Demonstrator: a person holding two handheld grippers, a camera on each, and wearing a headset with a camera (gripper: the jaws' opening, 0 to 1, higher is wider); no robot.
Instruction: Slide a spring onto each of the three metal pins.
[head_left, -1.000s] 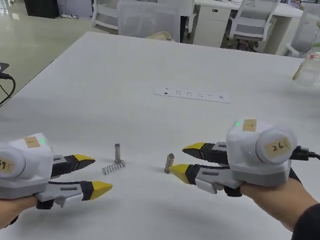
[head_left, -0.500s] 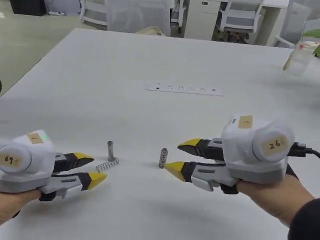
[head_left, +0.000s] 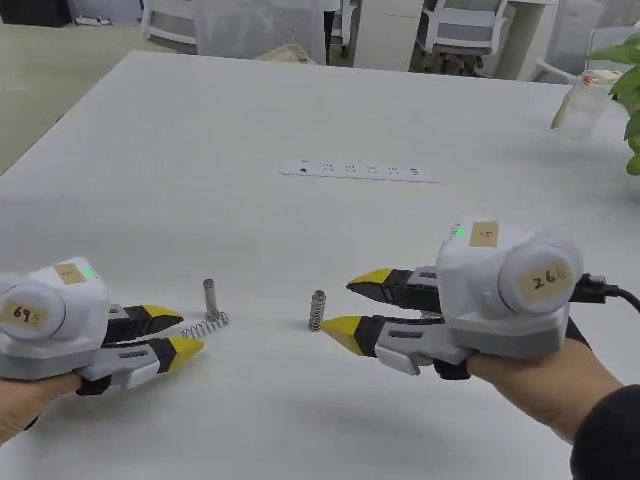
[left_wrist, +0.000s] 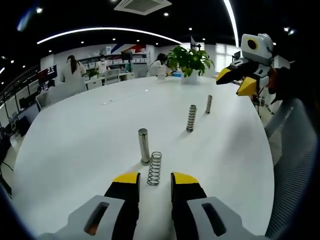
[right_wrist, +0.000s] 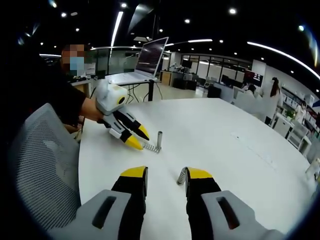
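Observation:
A bare metal pin (head_left: 210, 298) stands upright on the white table (head_left: 300, 110), with a loose spring (head_left: 205, 325) lying at its foot. My left gripper (head_left: 188, 333) is open just short of that spring, which lies right ahead of the jaws as loose spring (left_wrist: 154, 168) beside the bare pin (left_wrist: 144, 146). A second pin wearing a spring (head_left: 317, 310) stands just off the tips of my open right gripper (head_left: 337, 303). That sprung pin (right_wrist: 182, 176) rises between the right jaws' tips. Further on stand the sprung pin (left_wrist: 191, 118) and another sprung pin (left_wrist: 208, 104).
A white power strip (head_left: 358, 170) lies across the table's middle. A clear bottle (head_left: 578, 105) and a green plant (head_left: 630, 100) sit at the far right corner. Office chairs (head_left: 255, 25) line the far edge.
The head camera has shifted. My left gripper has crept closer to the loose spring and its jaws look narrower. The right gripper stays by the sprung pin.

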